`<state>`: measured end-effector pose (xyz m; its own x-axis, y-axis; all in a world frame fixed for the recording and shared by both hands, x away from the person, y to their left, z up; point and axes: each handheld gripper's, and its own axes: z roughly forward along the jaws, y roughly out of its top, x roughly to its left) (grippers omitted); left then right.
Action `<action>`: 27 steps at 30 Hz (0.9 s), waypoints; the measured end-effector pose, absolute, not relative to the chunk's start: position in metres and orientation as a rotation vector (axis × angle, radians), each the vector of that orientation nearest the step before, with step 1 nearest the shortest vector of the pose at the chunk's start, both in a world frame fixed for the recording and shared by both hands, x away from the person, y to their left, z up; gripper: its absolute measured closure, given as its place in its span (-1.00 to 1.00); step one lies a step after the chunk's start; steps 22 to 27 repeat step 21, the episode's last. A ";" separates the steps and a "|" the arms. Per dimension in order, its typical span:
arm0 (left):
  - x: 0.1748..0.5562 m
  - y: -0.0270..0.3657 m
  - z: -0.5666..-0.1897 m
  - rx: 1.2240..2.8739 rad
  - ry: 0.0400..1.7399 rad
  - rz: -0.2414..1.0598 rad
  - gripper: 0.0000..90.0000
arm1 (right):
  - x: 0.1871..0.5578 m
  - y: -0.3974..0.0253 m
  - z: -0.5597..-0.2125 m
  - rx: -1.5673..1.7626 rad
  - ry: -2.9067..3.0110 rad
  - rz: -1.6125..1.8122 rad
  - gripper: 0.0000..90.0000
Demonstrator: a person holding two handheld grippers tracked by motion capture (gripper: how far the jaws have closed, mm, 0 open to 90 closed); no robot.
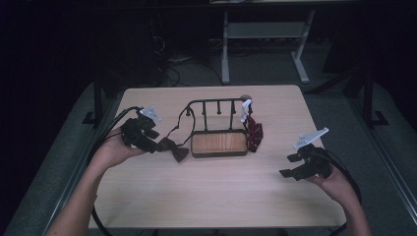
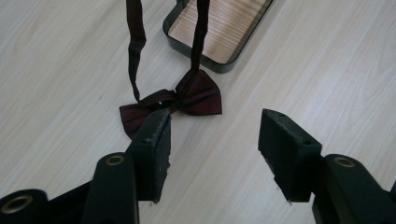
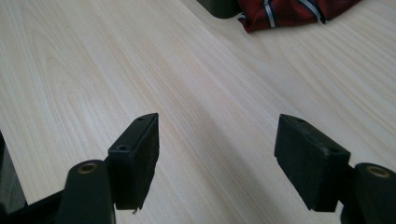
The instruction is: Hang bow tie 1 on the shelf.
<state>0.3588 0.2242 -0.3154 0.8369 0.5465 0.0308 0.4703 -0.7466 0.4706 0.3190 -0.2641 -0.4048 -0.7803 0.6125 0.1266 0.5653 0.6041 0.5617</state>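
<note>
The dark red bow tie (image 2: 173,103) lies flat on the worktop (image 1: 216,191) just left of the rack's wooden tray (image 1: 219,143), the left tongs (image 2: 214,140) spread wide just short of it, the right tongs (image 3: 217,154) likewise apart, well right of the tray.

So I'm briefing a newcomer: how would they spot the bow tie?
Find the black rack with a wooden base mid-table. Left of it, near the left gripper, lies the dark maroon bow tie, strap running up to the rack. The tie by the rack's right end is striped.
</note>
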 end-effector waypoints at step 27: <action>0.342 0.234 -0.346 2.537 0.762 0.215 -0.15 | 0.320 -0.263 -0.408 1.002 2.761 0.899 -0.32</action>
